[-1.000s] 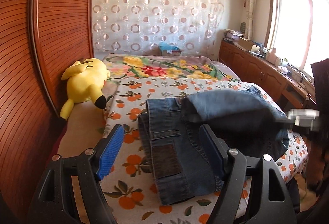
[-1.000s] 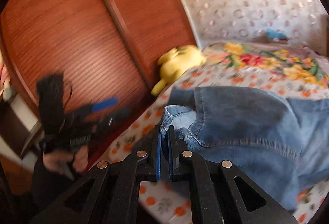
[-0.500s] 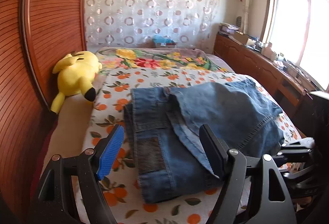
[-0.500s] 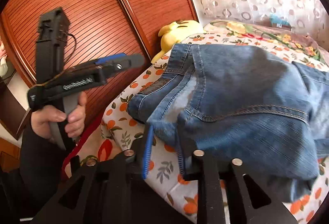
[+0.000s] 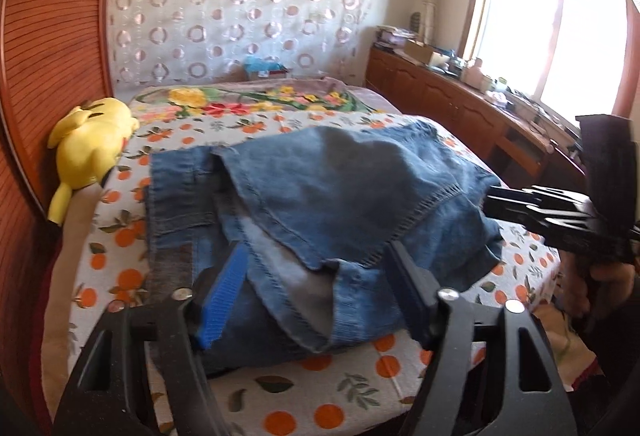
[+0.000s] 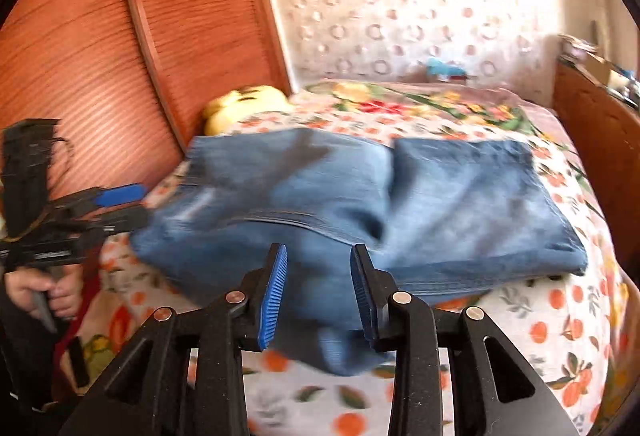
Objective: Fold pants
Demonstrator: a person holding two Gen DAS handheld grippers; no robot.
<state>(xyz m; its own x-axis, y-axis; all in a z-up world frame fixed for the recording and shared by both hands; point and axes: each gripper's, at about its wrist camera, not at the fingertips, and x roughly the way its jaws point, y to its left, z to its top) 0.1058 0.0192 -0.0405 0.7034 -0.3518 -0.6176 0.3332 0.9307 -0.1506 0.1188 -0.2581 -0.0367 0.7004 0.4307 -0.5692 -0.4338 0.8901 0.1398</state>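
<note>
Denim pants (image 5: 320, 204) lie bundled on the bed (image 5: 120, 248), their folded stack running across it from the wardrobe side toward the window side. Both tools sit at the near edge, pointing down and forward at the cloth. The left tool (image 5: 316, 300) is spread, jaws closing, straddling a loose flap without pinching it. The right tool (image 6: 318, 296) has just been opening, cloth between its pads but no grip. That untidy near flap, I judge, is closest to the left tool.
</note>
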